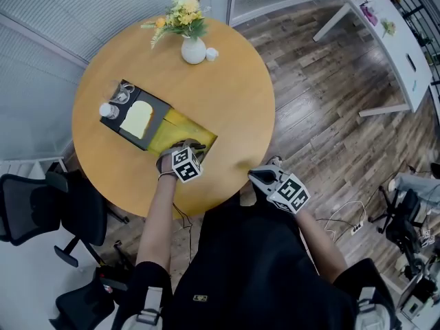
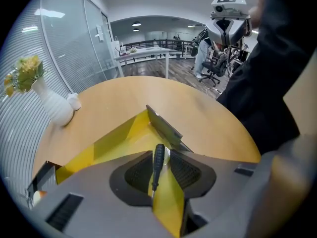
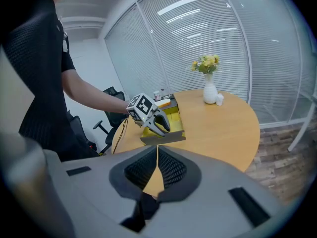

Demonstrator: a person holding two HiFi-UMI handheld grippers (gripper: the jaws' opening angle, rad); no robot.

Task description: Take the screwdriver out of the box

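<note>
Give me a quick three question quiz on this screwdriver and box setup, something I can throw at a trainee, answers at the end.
1. True or false: the vase of flowers stands inside the box.
2. What lies between the jaws of the left gripper? A nothing, B the screwdriver, C a flower.
3. Fill in: the jaws of the right gripper are ____, with nothing held.
Key: 1 false, it stands on the table; 2 B; 3 together.

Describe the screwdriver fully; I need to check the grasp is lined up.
The screwdriver is slim, with a black handle that looks plastic and a thin metal shaft. It lies inside the yellow box, handle end farther from the camera, between the open jaws of the left hand-held gripper; contact cannot be told.
</note>
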